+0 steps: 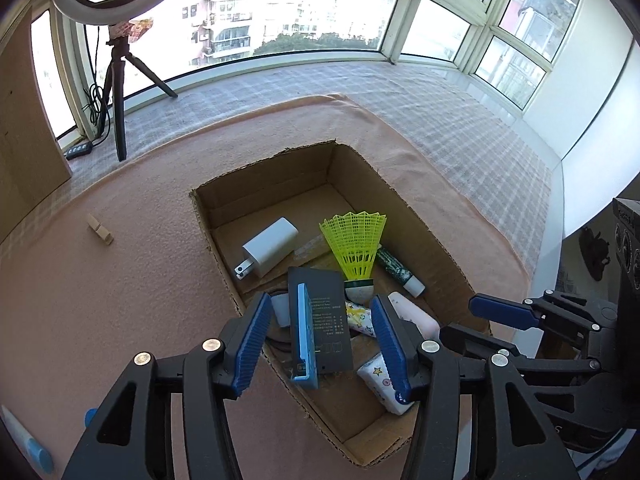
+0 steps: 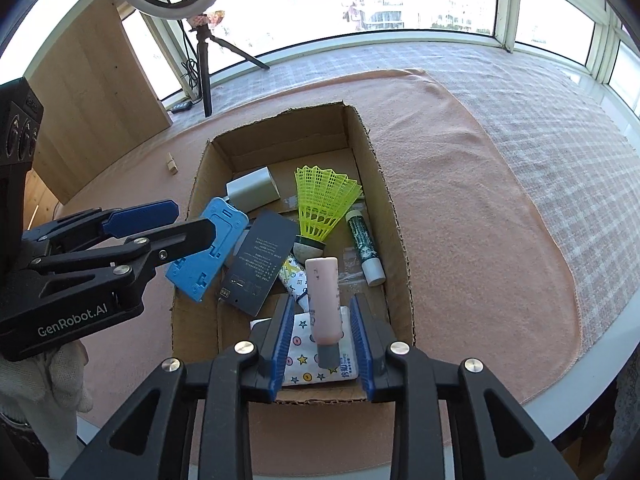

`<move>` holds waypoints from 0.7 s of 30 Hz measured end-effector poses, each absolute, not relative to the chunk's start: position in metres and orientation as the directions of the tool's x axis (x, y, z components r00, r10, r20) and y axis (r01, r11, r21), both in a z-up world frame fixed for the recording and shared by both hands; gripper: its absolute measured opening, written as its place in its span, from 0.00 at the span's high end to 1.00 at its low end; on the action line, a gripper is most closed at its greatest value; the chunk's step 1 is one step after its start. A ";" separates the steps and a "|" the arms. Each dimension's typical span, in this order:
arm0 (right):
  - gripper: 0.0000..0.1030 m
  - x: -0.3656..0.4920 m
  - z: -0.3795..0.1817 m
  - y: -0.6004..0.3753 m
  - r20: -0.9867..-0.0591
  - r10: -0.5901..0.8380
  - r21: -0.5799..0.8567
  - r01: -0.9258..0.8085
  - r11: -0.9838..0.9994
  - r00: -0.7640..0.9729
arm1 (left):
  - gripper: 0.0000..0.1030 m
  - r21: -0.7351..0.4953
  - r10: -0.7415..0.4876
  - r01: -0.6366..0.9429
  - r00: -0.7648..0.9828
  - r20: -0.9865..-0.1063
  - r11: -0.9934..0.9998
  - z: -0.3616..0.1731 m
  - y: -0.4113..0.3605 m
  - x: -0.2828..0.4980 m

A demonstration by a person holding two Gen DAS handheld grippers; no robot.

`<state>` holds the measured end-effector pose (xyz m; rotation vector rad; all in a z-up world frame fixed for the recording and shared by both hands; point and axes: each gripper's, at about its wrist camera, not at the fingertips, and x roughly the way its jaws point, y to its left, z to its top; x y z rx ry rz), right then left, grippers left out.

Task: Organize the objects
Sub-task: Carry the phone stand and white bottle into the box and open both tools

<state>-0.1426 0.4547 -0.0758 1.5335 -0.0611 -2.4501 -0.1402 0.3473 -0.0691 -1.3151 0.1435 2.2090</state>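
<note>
A peach fleece cloth [image 2: 460, 184] covers the tabletop, and on it sits an open corrugated cardboard box [image 2: 394, 216]. Inside, a flat blue plastic case [image 1: 304, 336] stands on edge between the left tongs [image 1: 322, 344], whose ridged pads are apart and clear of it, its long axis toward 12 o'clock. The smooth pink tube [image 2: 325, 300] lies between the parted right tongs [image 2: 322, 340], untouched, grey cap toward 6 o'clock. A yellow mesh shuttlecock [image 2: 325, 200] flares toward 12.

Bright daylight through the windows [image 1: 288, 8], blown out to white glare in the right wrist view; soft shadows inside the cardboard box [image 2: 360, 148]; sharp centre focus; heavy fisheye bending, dark vignetted corners.
</note>
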 end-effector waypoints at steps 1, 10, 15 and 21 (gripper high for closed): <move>0.56 -0.142 -0.076 0.455 -0.879 -0.226 0.161 0.185 -0.969 -0.419 | 0.46 -0.181 0.404 -0.511 -0.367 -0.838 -0.840 -0.069 0.346 -0.140; 0.55 -0.140 -0.077 0.449 -0.881 -0.234 0.172 0.183 -0.968 -0.410 | 0.46 -0.183 0.398 -0.492 -0.376 -0.837 -0.851 -0.067 0.332 -0.136; 0.55 -0.137 -0.077 0.441 -0.878 -0.247 0.181 0.192 -0.965 -0.409 | 0.46 -0.179 0.380 -0.462 -0.388 -0.840 -0.868 -0.067 0.315 -0.135; 0.52 -0.134 -0.077 0.425 -0.877 -0.262 0.185 0.220 -0.958 -0.402 | 0.46 -0.173 0.353 -0.423 -0.397 -0.847 -0.889 -0.070 0.283 -0.132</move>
